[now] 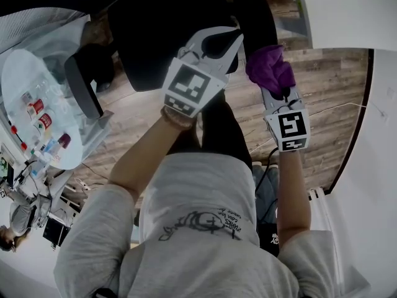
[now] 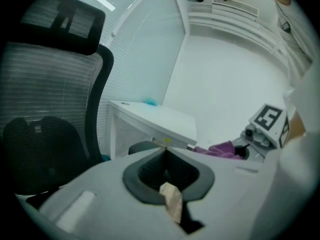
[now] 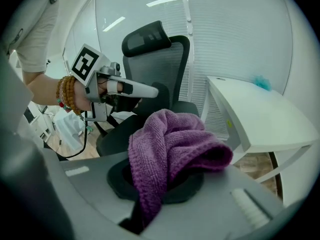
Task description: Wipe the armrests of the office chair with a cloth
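Observation:
The black office chair [image 1: 162, 30] stands in front of me, its mesh back [image 2: 45, 109] filling the left of the left gripper view. Its right armrest [image 1: 254, 16] runs away from me. A bunched purple cloth [image 1: 269, 68] hangs at that armrest's near end; whether they touch I cannot tell. My right gripper [image 1: 273, 82] is shut on the cloth [image 3: 170, 149], which hides its tips. Beside it, over the seat's front edge, my left gripper [image 1: 237, 39] is shut and holds nothing. The chair's left armrest [image 1: 84, 87] is farther left.
A round white table [image 1: 31, 79] with small bottles stands at the left. A white desk [image 3: 260, 114] is close on the chair's right side. Wood floor [image 1: 322, 92] with a thin cable lies below, and a white wall curves along the right.

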A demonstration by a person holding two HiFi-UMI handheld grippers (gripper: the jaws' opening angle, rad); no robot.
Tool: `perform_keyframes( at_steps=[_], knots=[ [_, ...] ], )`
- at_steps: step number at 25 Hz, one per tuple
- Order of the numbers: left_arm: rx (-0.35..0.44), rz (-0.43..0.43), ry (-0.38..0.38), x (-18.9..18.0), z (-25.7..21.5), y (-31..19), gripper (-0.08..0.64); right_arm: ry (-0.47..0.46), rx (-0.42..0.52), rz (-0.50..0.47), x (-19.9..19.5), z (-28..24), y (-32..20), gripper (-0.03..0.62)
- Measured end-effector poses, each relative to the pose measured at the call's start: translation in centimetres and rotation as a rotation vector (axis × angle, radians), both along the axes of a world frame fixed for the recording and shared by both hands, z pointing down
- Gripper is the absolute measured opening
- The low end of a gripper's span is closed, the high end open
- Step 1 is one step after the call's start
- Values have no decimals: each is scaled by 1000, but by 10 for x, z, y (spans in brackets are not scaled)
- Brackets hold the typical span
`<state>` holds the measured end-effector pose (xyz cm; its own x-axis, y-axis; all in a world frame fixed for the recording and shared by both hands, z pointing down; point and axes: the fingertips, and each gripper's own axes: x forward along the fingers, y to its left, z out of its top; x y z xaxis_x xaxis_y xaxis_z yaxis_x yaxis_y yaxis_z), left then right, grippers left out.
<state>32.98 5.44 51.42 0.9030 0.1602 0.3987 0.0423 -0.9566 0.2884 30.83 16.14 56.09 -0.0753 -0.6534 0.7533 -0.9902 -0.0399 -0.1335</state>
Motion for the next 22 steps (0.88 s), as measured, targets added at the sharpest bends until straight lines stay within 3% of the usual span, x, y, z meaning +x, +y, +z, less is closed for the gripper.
perform_keyframes(
  at_steps=[22],
  knots=[
    [-9,-28,-6,5,10,-25,0,98,37,-126,70,7,-126,34]
  ],
)
